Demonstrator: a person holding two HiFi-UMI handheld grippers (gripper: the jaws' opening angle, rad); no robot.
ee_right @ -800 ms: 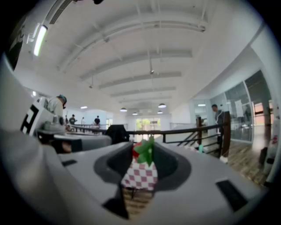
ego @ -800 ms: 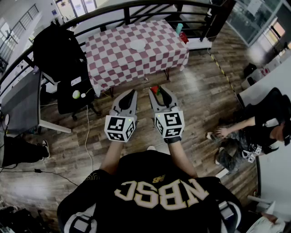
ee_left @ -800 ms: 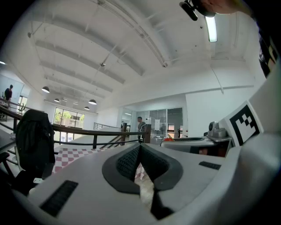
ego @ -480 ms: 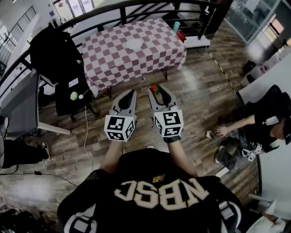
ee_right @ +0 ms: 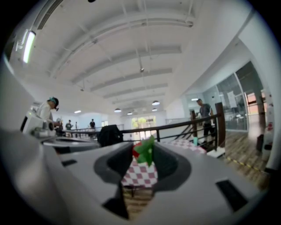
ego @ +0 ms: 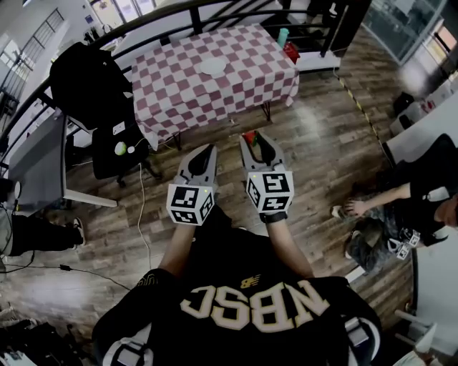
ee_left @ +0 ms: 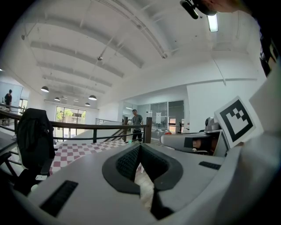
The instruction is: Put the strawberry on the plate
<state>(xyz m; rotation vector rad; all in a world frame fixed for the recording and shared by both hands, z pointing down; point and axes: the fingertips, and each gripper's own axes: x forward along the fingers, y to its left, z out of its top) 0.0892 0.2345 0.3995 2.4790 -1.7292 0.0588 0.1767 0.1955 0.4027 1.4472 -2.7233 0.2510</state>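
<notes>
My right gripper [ego: 252, 137] is shut on a red strawberry [ego: 247, 138] with green leaves, pinched at the fingertips; the strawberry [ee_right: 142, 151] also shows between the jaws in the right gripper view. My left gripper [ego: 210, 149] is held beside it, shut with nothing in it, its tips meeting [ee_left: 139, 147]. Both are held in the air over the wooden floor, short of the table. A white plate [ego: 214, 68] lies on the red-and-white checkered table [ego: 175, 96] ahead of both grippers.
A black jacket [ego: 89, 75] hangs over a chair left of the table, and a black seat carries a green ball [ego: 120, 148]. A dark railing [ego: 179, 14] runs behind the table. A teal bottle [ego: 283, 37] stands beyond it. A person [ego: 408, 211] sits on the floor at right.
Both grippers sit slightly lower in the head view and the table has shifted a little; the strawberry stays pinched in the right gripper and the left stays shut.
</notes>
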